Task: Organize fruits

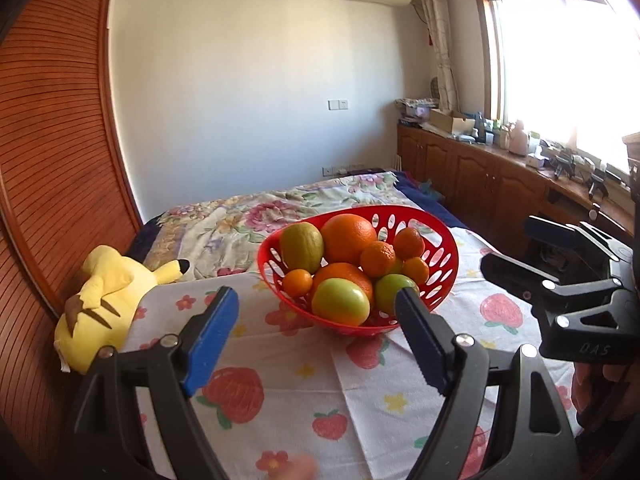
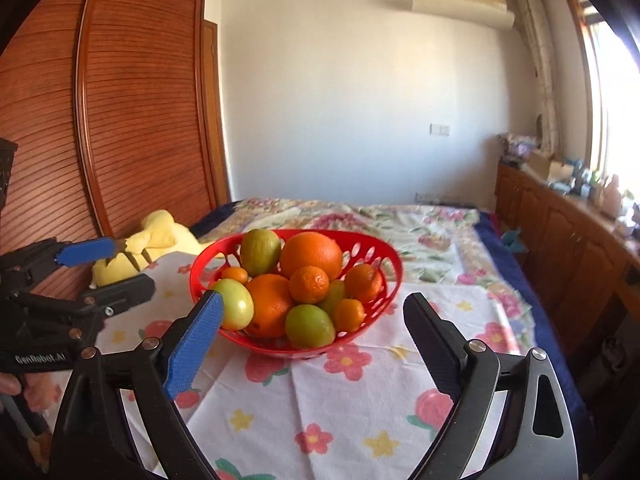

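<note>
While both grippers are standing wide apart with nothing between their fingers, the red basket [image 1: 444,276] is sitting on the strawberry-print cloth [image 1: 320,384], heaped with fruit. Left gripper [image 1: 320,336] is hovering short of the basket's near rim, touching nothing; right gripper [image 2: 316,344] is doing likewise, its blue pad lying across a green fruit [image 2: 236,304] only in the line of sight. Large orange [image 1: 349,238] is sitting at the top of the heap, mandarins and green fruits crowding around it. Yellow plush toy [image 1: 100,300] is lying left of the basket, nothing standing between grippers and basket. Fruits low in the basket are partly hidden by those above. Window glare right of the basket is washing out the cluttered cabinet top [image 1: 520,148].
</note>
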Motion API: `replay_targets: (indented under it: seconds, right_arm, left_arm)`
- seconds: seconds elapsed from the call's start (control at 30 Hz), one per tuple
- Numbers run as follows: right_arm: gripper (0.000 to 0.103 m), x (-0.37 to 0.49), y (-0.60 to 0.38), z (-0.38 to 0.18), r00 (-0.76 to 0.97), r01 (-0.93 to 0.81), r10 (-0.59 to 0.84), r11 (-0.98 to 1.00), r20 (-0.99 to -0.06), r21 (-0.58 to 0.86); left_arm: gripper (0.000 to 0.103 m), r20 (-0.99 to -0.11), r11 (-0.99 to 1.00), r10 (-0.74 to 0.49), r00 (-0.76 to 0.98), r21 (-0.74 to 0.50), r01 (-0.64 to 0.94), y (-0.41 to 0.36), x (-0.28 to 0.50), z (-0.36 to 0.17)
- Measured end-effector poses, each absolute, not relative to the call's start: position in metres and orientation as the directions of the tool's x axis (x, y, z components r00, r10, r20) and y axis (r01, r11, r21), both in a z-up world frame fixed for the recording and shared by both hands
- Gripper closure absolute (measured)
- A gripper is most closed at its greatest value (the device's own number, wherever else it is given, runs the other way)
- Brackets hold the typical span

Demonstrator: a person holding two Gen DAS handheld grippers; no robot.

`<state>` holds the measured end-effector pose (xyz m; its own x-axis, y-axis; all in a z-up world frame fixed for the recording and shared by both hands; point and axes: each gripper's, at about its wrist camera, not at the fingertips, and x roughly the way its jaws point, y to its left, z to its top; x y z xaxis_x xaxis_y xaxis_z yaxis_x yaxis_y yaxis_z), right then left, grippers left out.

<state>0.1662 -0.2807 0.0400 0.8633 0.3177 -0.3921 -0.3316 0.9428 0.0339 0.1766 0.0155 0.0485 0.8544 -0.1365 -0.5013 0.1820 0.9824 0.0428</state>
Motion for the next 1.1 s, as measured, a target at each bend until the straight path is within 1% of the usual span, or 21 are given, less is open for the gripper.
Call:
replay_targets:
  seconds: [0.13, 0.57, 0.7, 1.1]
  right_arm:
    - [0.009, 0.152, -0.284, 0.042, 0.867, -0.326, 0.323, 0.944, -0.38, 0.059]
    - [0.009, 0.117, -0.293, 0.044, 0.89, -0.284, 0.289, 0.956, -0.352, 0.069]
    - [0.009, 0.11, -0.299, 0.041, 0.894, -0.268, 0.279, 0.96, -0.35, 0.083]
    - [0.009, 0.108, -0.307, 0.027, 0.904, -0.218, 0.225, 0.974, -0.364, 0.061]
  left_arm:
    - [0.017, -0.487, 0.984, -0.12, 0.865, 0.057, 0.169, 0.016, 0.162, 0.05]
    - [0.017, -0.457, 0.99, -0.101, 0.884, 0.043, 0.135, 0.02, 0.12, 0.052]
    - [0.017, -0.455, 0.991, -0.097, 0.885, 0.038, 0.129, 0.024, 0.113, 0.049]
    - [0.017, -0.464, 0.995, -0.074, 0.883, 0.023, 0.096, 0.031, 0.108, 0.036]
